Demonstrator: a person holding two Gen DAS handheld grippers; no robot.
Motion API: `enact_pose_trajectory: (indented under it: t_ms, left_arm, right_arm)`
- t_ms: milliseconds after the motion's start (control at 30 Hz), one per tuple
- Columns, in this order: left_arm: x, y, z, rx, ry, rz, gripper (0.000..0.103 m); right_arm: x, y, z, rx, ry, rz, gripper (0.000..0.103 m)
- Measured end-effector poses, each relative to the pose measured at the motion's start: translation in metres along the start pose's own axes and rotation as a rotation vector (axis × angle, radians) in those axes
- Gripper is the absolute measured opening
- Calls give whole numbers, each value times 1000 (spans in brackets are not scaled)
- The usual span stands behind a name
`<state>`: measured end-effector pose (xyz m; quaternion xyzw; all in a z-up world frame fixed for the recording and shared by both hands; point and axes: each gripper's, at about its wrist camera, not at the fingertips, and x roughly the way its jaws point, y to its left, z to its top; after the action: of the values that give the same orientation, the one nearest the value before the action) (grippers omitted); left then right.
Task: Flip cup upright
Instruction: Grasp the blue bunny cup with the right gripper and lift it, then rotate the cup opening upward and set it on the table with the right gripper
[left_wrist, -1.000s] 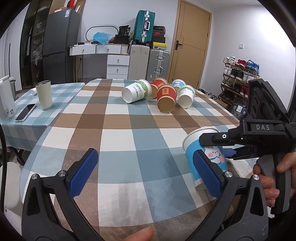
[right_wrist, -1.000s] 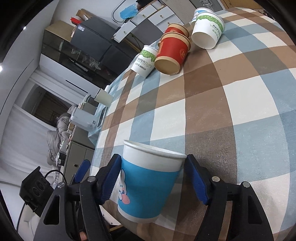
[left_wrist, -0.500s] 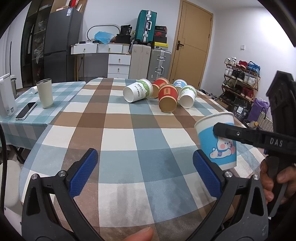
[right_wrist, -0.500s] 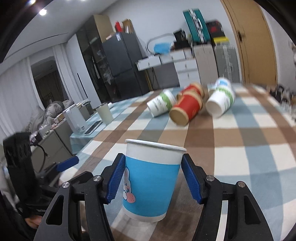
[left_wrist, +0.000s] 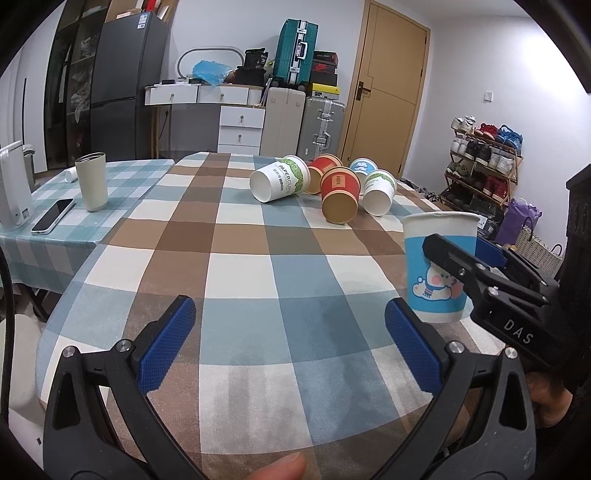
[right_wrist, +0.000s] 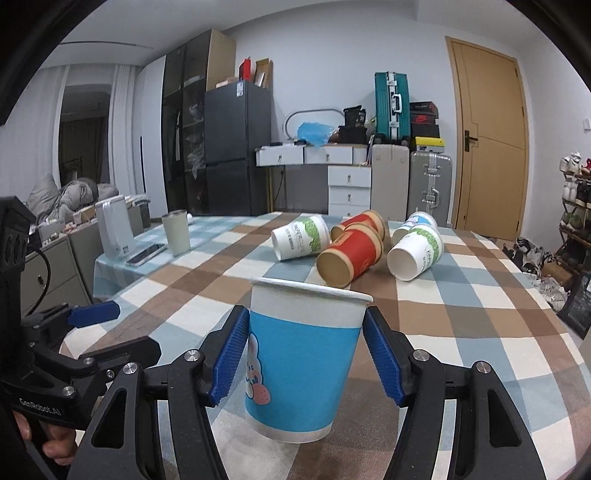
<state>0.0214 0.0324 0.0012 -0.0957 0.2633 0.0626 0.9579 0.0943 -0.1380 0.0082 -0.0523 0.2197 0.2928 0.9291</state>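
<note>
A blue and white paper cup (right_wrist: 303, 362) with a cartoon print stands upright, mouth up, on the checked tablecloth between the blue pads of my right gripper (right_wrist: 304, 363). The pads sit at the cup's sides, and a slight gap shows at the right pad. In the left wrist view the same cup (left_wrist: 437, 266) stands at the right with the right gripper's black arm across it. My left gripper (left_wrist: 291, 343) is open and empty over the tablecloth, left of the cup.
Several paper cups lie on their sides at the table's far end: a white and green one (left_wrist: 279, 179), a red one (left_wrist: 340, 194), another white one (left_wrist: 378, 192). A tumbler (left_wrist: 91, 181), a phone (left_wrist: 51, 216) and a white kettle (right_wrist: 114, 230) stand at the left.
The right gripper turned the cup from tilted to upright and lowered it onto the tablecloth. The left gripper stayed open and in place.
</note>
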Motion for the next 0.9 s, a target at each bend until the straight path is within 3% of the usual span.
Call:
enact_pose_trajectory:
  t_ms: [233, 633, 900]
  left_arm:
    - [2, 1, -1, -2, 1, 2, 102]
    - [2, 2, -3, -3, 3, 1, 102]
    - [3, 1, -4, -1, 6, 0, 102]
  right_arm:
    - [4, 0, -2, 3, 56, 15, 65]
    - [-30, 0, -25, -97, 54, 98, 65]
    - [-24, 2, -41, -150, 68, 90, 65]
